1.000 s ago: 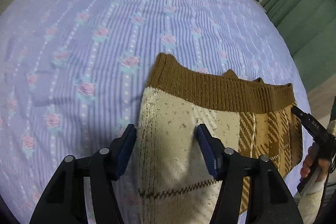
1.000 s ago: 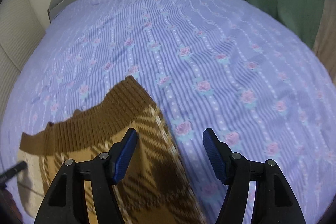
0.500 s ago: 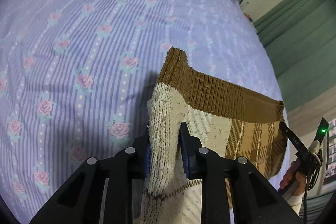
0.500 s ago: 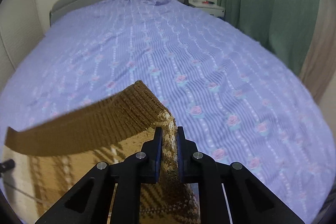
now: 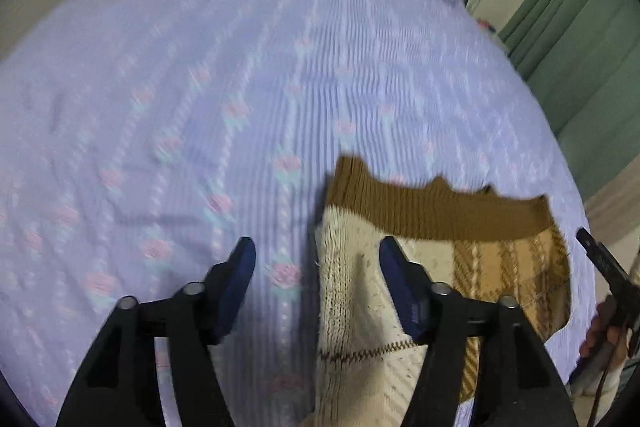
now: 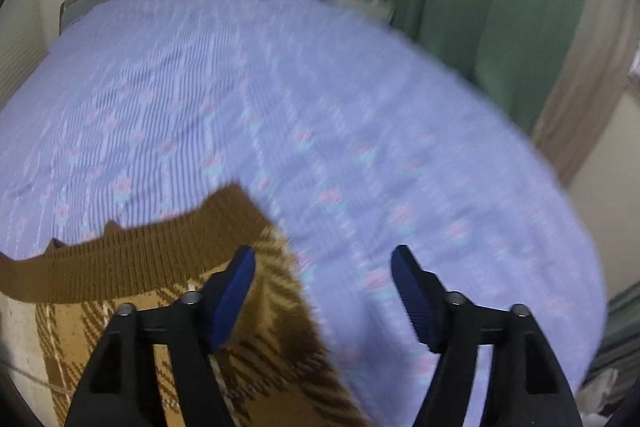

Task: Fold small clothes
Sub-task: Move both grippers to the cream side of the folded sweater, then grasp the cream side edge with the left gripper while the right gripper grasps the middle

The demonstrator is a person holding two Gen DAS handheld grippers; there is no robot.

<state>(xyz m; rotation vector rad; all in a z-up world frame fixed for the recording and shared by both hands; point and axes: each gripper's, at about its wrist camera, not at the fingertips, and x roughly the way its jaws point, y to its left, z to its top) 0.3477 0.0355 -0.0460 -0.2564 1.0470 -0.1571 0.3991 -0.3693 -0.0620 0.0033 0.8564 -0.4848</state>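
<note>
- Now both tongs, left gripper [image 5: 316,265] and right gripper [image 6: 323,273], gape released, grasping nothing.
- Brown-and-cream knitted sweater [image 5: 404,263] lies near, on the lilac rose-patterned bedspread [image 5: 240,75].
- Seemingly between folds; next, regrip an edge.

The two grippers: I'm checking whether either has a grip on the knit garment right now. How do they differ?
The left gripper frames the garment's cream left edge, its right finger over the cream knit; the right gripper frames mostly bedspread, only its left finger over the brown plaid corner. Shared: both stand open, holding nothing, near the ribbed brown band.
</note>
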